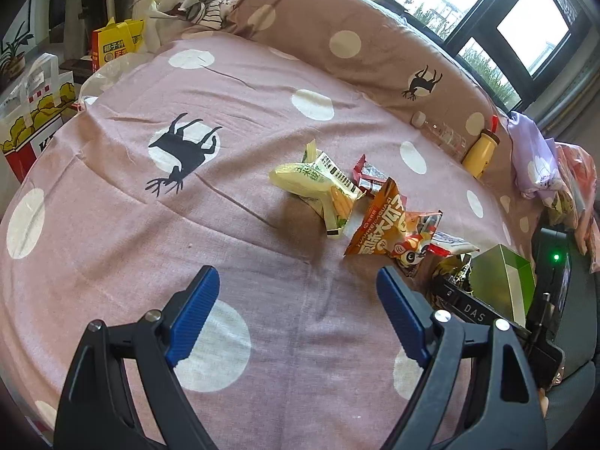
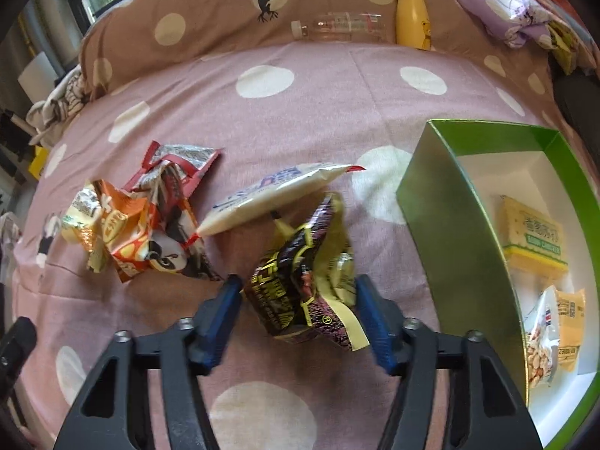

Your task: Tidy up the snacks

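My right gripper [image 2: 298, 296] is closed around a dark purple and yellow snack bag [image 2: 303, 281], held just above the pink bedsheet. A green box [image 2: 442, 232] stands to its right with several snack packs [image 2: 532, 232] inside. A white packet [image 2: 270, 195] and an orange packet pile [image 2: 142, 225] lie to the left. My left gripper [image 1: 298, 288] is open and empty over the sheet. Ahead of it lie a yellow corn snack bag [image 1: 315, 183], an orange bag [image 1: 390, 228] and a red wrapper [image 1: 369, 176]. The green box also shows in the left wrist view [image 1: 502, 281].
A brown dotted pillow [image 1: 337, 37] lines the far side of the bed. A clear bottle [image 2: 337, 26] and a yellow bottle [image 2: 412, 18] lie against it. Purple cloth [image 2: 502, 3] sits at the far right. Shopping bags [image 1: 33, 112] stand beside the bed at left.
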A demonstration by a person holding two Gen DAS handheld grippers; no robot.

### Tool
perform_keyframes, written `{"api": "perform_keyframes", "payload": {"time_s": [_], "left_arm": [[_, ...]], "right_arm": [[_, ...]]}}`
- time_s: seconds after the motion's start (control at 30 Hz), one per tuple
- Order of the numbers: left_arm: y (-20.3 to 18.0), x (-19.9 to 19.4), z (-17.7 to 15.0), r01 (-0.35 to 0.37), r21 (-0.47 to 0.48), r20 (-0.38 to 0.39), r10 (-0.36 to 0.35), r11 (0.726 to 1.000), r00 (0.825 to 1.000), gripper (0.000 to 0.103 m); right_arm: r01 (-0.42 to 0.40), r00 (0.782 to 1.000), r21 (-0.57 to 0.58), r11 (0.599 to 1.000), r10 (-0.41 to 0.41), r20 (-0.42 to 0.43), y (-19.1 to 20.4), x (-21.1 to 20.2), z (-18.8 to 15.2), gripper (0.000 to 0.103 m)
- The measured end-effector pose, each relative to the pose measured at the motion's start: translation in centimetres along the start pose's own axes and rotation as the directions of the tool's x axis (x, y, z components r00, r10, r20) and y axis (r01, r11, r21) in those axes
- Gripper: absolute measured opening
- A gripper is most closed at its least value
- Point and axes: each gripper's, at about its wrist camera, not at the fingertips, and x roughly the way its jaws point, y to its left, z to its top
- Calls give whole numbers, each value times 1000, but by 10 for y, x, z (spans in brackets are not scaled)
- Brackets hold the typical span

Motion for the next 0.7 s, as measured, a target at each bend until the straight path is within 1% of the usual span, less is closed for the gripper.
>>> {"api": "perform_keyframes", "payload": {"time_s": [0.1,0.17,0.23,0.27,0.3,0.37,0.47,0.5,0.53,0.57,0.67,0.7], "left_arm": [[2,-1,0,-3,-2,2,3,1000,1000,86],[4,-2,2,-4,-7,4,4,1000,1000,86],[8,-4,3,-10,-20,10,10,1000,1000,86],[10,-5,3,-14,-27,13,15,1000,1000,86],[12,-5,4,-18,-32,15,19,999,1000,86],[16,-7,5,-27,-45,18,28,999,999,86],[20,-7,6,-37,-60,19,38,998,999,86],[21,-7,6,-39,-62,16,40,997,999,86],[22,-7,6,-41,-63,14,41,997,999,86],[22,-6,5,-42,-65,12,43,997,999,86],[22,-4,5,-50,-61,5,50,997,999,86],[21,-4,5,-51,-57,2,51,997,999,86]], "right_arm": [[-40,999,-14,999,40,-11,2,-5,-4,54],[-116,993,-11,993,116,-24,4,-12,-8,53],[-220,975,-18,975,219,-40,11,-20,-14,53],[-259,965,-21,966,258,-51,16,-22,-16,53],[-305,951,-26,952,303,-65,22,-24,-19,53],[-421,903,-38,906,414,-114,38,-24,-24,53],[-532,835,-21,847,520,-180,55,-17,-29,53],[-550,820,-20,835,536,-201,60,-14,-30,53],[-556,813,-19,831,540,-217,64,-11,-32,53],[-552,814,-16,834,534,-228,66,-8,-33,53],[-507,832,-4,862,488,-264,64,2,-34,53],[-511,827,12,859,496,-264,61,2,-34,54]]}}
